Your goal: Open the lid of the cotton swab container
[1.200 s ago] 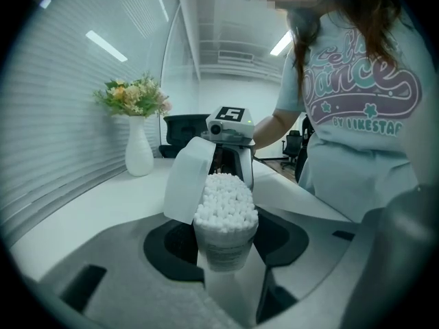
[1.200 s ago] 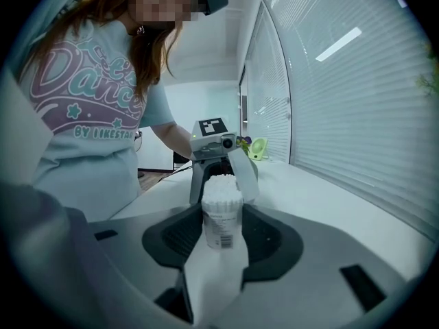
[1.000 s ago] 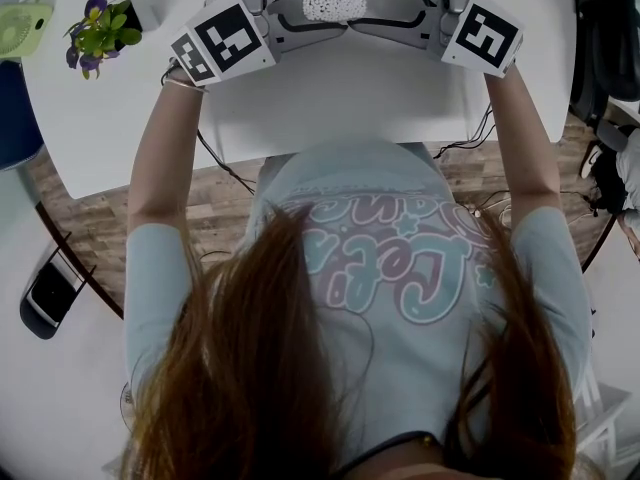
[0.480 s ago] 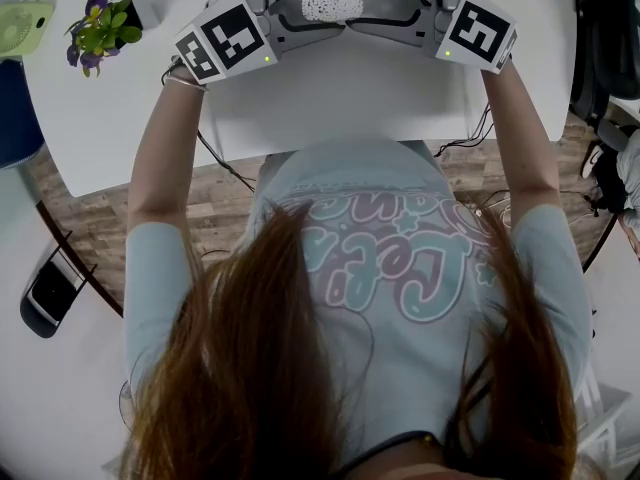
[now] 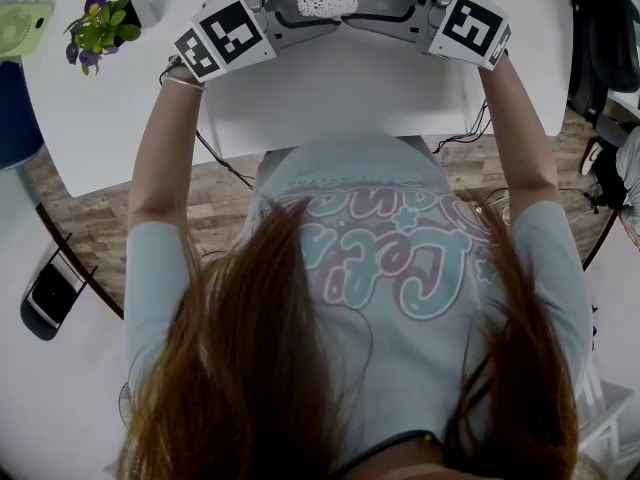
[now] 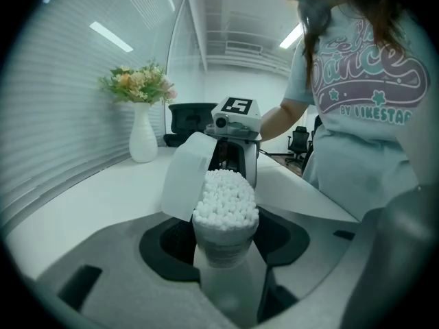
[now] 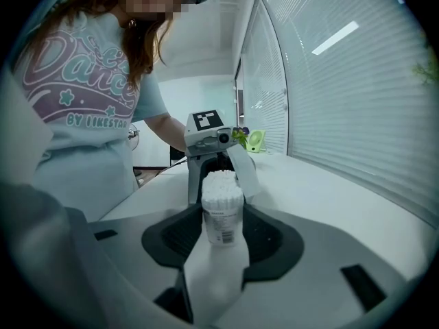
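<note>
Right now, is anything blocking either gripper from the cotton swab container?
Nothing visible does. The cotton swab container sits between the jaws of both the left gripper and the right gripper, and its lid is tilted open to one side.

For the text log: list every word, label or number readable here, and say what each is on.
"Let's Dance": shirt front, big script.
"BY LIKESTAR": shirt, beneath that.
Cotton swab container: label print and barcode too small to read.
Marker cubes: square patterns only, no words.
</note>
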`<action>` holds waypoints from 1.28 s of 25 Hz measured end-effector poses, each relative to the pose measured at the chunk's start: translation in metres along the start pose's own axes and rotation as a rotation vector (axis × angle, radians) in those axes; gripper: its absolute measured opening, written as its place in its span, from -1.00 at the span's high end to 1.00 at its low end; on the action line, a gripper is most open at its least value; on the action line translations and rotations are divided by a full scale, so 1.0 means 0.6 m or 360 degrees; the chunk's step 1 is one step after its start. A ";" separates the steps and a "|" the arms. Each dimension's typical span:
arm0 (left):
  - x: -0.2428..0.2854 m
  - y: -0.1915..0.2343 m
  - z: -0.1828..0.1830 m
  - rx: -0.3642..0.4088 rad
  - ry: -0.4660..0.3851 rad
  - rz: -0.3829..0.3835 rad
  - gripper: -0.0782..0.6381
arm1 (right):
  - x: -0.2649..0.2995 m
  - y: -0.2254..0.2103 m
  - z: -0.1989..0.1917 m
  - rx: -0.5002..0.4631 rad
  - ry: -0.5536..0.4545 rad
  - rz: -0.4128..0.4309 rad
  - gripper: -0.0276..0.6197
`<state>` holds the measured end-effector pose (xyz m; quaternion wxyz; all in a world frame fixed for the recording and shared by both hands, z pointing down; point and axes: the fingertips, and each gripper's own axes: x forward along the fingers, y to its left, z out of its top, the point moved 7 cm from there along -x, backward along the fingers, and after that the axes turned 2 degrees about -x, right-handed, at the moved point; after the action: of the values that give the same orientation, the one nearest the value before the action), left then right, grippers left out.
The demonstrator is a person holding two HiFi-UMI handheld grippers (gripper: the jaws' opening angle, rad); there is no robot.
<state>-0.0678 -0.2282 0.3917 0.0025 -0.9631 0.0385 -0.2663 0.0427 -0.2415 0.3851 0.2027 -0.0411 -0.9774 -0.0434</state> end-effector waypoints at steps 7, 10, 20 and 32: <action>-0.026 -0.001 -0.008 -0.0064 -0.0047 0.0176 0.12 | -0.011 0.002 -0.002 0.0063 -0.0046 -0.0098 0.23; -0.040 -0.002 -0.010 -0.0089 -0.0075 0.0249 0.11 | -0.017 0.006 0.001 0.0019 -0.0062 -0.0121 0.23; -0.097 -0.032 -0.018 -0.0223 -0.0196 0.0426 0.11 | -0.050 0.029 0.006 0.0111 -0.0150 -0.0325 0.23; -0.132 -0.082 0.005 -0.0253 -0.0368 0.0647 0.11 | -0.079 0.067 0.037 0.0097 -0.0266 -0.0448 0.23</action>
<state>-0.1304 -0.1732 0.3496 -0.0155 -0.9568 0.2518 -0.1445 0.0816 -0.2023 0.3486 0.1138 0.0990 -0.9878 -0.0382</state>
